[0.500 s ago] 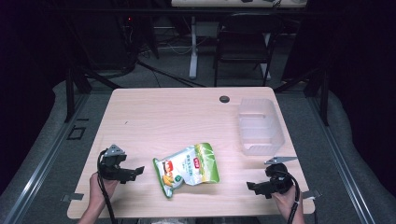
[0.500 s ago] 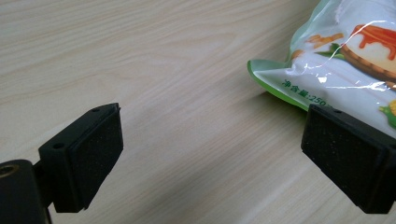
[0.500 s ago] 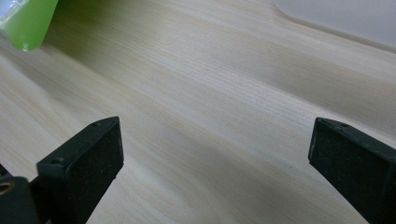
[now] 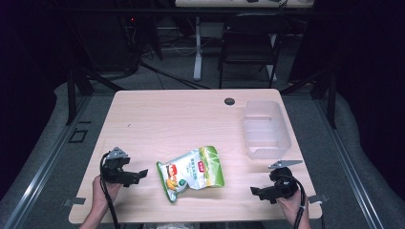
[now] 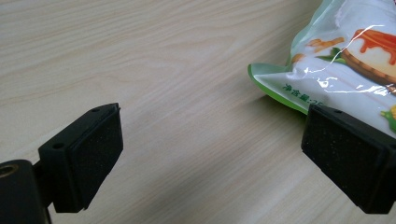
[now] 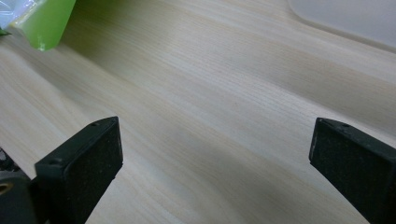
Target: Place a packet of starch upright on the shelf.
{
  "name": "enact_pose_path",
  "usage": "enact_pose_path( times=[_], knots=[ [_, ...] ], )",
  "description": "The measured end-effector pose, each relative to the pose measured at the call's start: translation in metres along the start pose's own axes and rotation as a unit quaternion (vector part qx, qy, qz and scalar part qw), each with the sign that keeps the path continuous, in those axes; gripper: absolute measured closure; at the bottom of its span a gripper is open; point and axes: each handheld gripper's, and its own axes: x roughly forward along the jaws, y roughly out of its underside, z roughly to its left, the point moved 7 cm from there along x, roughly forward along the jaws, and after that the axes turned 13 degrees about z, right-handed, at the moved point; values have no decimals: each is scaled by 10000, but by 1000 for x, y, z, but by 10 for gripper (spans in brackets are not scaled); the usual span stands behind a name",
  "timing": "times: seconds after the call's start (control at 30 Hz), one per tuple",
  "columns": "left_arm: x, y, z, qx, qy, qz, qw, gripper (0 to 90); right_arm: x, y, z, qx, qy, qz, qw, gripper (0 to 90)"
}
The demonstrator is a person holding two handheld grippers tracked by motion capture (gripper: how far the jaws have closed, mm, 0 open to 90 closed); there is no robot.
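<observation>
Item 1: snack pouch point(image 4: 192, 174), green and white, printed with food pictures. It is laid flat on the wooden table point(image 4: 181, 119), near the front edge and between the 2 grippers. Its long axis is set roughly across the table, slightly tilted, with the sealed green end toward the right.

Item 2: left gripper point(image 4: 141, 174), hand-held. It is pointed rightward at the pouch, whose near corner point(image 5: 275, 84) is seen just ahead of its jaws in the left gripper view. The jaws are spread wide and nothing is gripped.

Item 3: right gripper point(image 4: 254, 191), hand-held. It is pointed leftward at the pouch, whose green end point(image 6: 44, 23) is seen farther off in the right gripper view. The jaws are fully parted and nothing is held.

Item 4: clear plastic bin point(image 4: 265, 129), placed beyond the right gripper, on the right part of the table.

Relation noted: the pouch is judged nearer to the left gripper, so a first grasp at the left end is favoured.
</observation>
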Motion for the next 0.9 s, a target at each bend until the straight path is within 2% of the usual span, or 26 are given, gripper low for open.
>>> enact_pose_path(
  times=[0.23,0.3,0.37,0.47,0.63,0.77,0.83,0.9],
  knots=[
    [2,-2,-1,70,69,23,9999,49,-3,-3,5,-43,-84,-49,9999,0],
    [2,-3,-2,96,75,2,9999,49,-5,-4,7,-75,7,10,10000,0],
    [2,-3,-3,101,110,31,9999,49,-6,-6,9,-113,-25,18,9999,0],
    [1,-4,-5,215,122,-9,9997,47,-6,-12,17,-243,-158,-19,9996,0],
    [2,-4,-5,195,157,5,9997,47,-6,-19,25,-347,-262,33,9991,0],
    [1,-5,-7,265,129,-36,9996,48,-9,-26,31,-518,-321,13,9981,0],
    [2,-5,-8,236,150,-35,9996,48,-10,-33,39,-725,-421,-46,9965,0],
    [3,-5,-8,294,165,18,9994,48,-9,-38,43,-740,-503,-39,9960,0]
  ],
)
